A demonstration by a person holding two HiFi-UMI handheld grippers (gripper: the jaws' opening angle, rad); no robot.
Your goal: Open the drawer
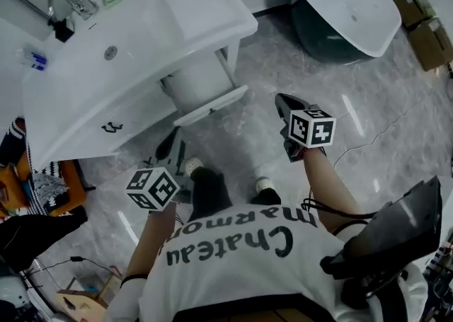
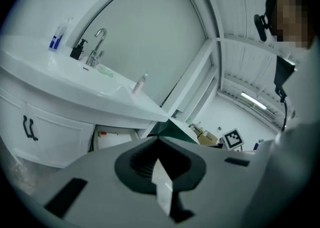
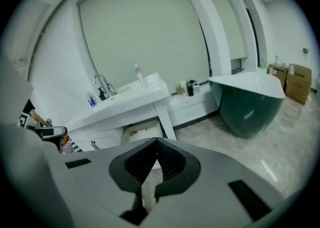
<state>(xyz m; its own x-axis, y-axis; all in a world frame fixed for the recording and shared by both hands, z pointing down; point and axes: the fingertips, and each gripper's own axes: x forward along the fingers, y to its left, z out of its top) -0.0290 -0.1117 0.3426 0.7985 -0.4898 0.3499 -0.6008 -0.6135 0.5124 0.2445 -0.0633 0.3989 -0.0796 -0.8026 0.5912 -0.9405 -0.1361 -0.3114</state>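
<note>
Under the white vanity (image 1: 141, 37) a drawer (image 1: 211, 105) stands pulled out, its white front panel toward me. The left gripper view catches the same drawer (image 2: 114, 139) under the counter, and so does the right gripper view (image 3: 142, 133). My left gripper (image 1: 170, 146) hangs in the air just left of the drawer front, apart from it, its jaws shut and empty (image 2: 159, 141). To the right of the drawer, over the floor, my right gripper (image 1: 282, 100) is also shut on nothing (image 3: 156, 142).
A cabinet door with black handles (image 1: 111, 128) sits left of the drawer. A dark green bathtub (image 1: 347, 9) stands at the back right, with cardboard boxes (image 1: 425, 30) beyond. A faucet (image 1: 67, 2) and bottles are on the counter. Clutter lies at the left wall (image 1: 35, 186).
</note>
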